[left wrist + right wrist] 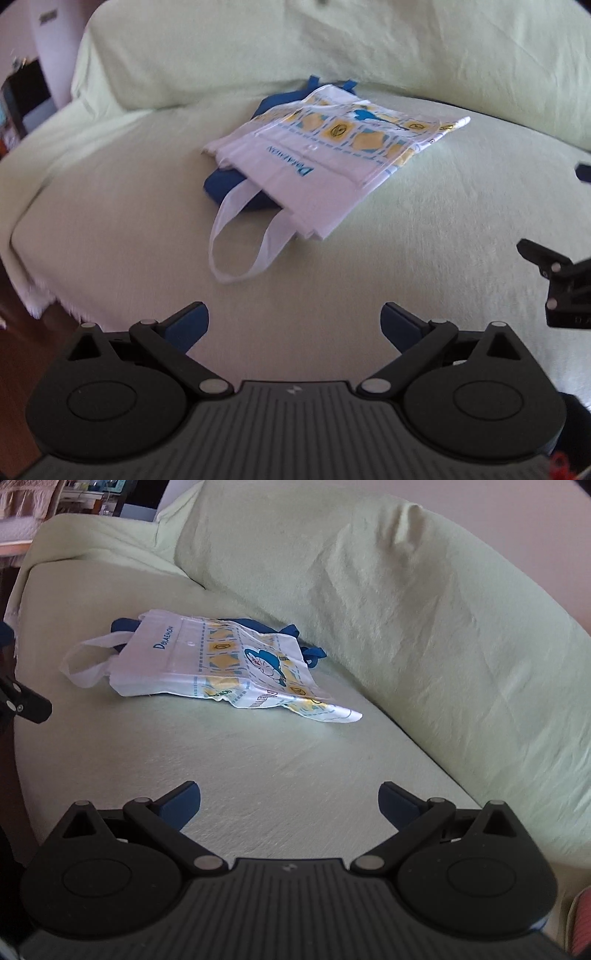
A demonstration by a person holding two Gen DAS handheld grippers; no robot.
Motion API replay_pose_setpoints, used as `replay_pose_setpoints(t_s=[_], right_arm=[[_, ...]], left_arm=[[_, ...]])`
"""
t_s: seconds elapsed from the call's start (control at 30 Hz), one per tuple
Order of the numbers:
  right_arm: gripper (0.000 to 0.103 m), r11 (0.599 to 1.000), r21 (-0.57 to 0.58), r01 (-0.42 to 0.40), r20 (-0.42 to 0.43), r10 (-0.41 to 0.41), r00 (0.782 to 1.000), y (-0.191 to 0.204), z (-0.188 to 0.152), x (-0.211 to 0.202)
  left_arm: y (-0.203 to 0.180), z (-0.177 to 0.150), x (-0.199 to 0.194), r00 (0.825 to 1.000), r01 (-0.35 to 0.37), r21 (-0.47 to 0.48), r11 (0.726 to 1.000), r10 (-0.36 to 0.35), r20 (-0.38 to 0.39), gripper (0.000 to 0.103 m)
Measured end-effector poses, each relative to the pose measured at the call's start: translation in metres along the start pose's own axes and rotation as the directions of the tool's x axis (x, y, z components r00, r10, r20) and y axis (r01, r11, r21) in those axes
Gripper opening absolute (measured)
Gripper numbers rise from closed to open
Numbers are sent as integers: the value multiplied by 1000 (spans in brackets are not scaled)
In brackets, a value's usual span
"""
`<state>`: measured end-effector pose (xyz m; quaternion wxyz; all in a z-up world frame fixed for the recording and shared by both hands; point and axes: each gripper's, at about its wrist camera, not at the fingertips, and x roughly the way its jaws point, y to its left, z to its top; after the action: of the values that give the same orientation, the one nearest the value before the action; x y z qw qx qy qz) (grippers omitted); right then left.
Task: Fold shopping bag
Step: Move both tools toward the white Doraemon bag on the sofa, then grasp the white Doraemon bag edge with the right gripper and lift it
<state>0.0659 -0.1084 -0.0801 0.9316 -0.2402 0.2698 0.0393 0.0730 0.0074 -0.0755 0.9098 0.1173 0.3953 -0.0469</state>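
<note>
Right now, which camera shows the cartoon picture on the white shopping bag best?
The right wrist view: the cartoon picture faces the lens and reads clearly on the white shopping bag. The left wrist view shows the same bag from its handle end, with the picture far, foreshortened and blurred.

The shopping bag [207,661] looks like thin, slightly shiny non-woven cloth, creased. The sofa cover [424,627] is matt, rough-woven cloth. Each claw [294,325] [289,803] is matt black plastic with blue pads [188,325].

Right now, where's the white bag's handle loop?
In the left wrist view the handle loop lies flat on the green sofa cover, at the bag's near end, beside blue fabric.
</note>
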Motion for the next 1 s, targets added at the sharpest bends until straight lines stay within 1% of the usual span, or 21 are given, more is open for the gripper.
replay_pose_setpoints(t_s=[0.03, 0.1, 0.17, 0.27, 0.3, 0.37, 0.43, 0.5, 0.53, 0.57, 0.63, 0.7, 0.73, 0.77, 0.83, 0.9, 0.93, 0.97, 1.0], right_arm=[[102, 1000, -17, 5, 17, -5, 1000, 2, 3, 7], [101, 999, -54, -6, 53, 8, 999, 4, 7, 19], [101, 994, -111, -4, 87, 13, 996, 5, 12, 35], [101, 980, -197, -12, 125, 37, 992, 7, 18, 54], [100, 973, -230, -4, 135, 36, 990, 8, 20, 62], [99, 957, -288, 9, 148, 36, 988, 11, 25, 74], [94, 941, -338, 17, 159, 39, 987, 14, 30, 91], [89, 933, -359, 12, 161, 50, 986, 17, 34, 103], [82, 930, -369, 9, 161, 55, 985, 19, 36, 108], [74, 926, -378, 5, 162, 60, 985, 20, 37, 114], [17, 920, -391, -21, 138, 81, 987, 25, 41, 123], [16, 933, -359, -31, 121, 79, 989, 27, 46, 128], [14, 944, -328, -36, 130, 83, 988, 26, 48, 125], [14, 951, -308, -35, 138, 81, 987, 26, 48, 122], [12, 964, -265, -17, 137, 55, 989, 24, 47, 111], [10, 978, -205, 47, 122, -23, 992, 18, 42, 98], [10, 981, -171, 89, 104, -72, 992, 13, 38, 92], [10, 982, -152, 114, 87, -101, 991, 10, 36, 88], [10, 981, -124, 151, 57, -145, 988, 3, 30, 82]], left_arm=[[-8, 4, 7, 1000, -8, 49, 999, 7, 29, 98], [-17, 9, 15, 998, -17, 106, 994, 12, 56, 97], [-25, 15, 25, 996, -30, 180, 983, 13, 93, 96], [-34, 22, 46, 992, -39, 257, 966, 6, 129, 92], [-36, 22, 49, 991, -44, 267, 963, 9, 133, 89], [-41, 24, 63, 989, -75, 311, 947, 30, 146, 87], [-44, 25, 72, 987, -93, 338, 937, 41, 158, 82], [-46, 25, 80, 984, -108, 358, 928, 49, 171, 66], [-45, 25, 85, 985, -106, 359, 927, 48, 168, 57], [-42, 26, 89, 986, -98, 350, 932, 43, 161, 55], [-37, 26, 90, 985, -97, 330, 939, 42, 170, 47], [-32, 25, 86, 981, -109, 317, 942, 50, 189, 46], [-29, 25, 83, 981, -103, 312, 944, 45, 189, 47], [-28, 24, 81, 981, -98, 310, 946, 40, 189, 50], [-21, 22, 67, 982, -55, 282, 958, 0, 191, 59], [-11, 21, 55, 981, -21, 243, 970, -27, 191, 66], [-7, 20, 48, 981, -4, 223, 975, -40, 192, 66], [0, 19, 42, 981, 18, 200, 980, -56, 187, 68], [6, 20, 38, 981, 41, 173, 984, -73, 180, 75]])
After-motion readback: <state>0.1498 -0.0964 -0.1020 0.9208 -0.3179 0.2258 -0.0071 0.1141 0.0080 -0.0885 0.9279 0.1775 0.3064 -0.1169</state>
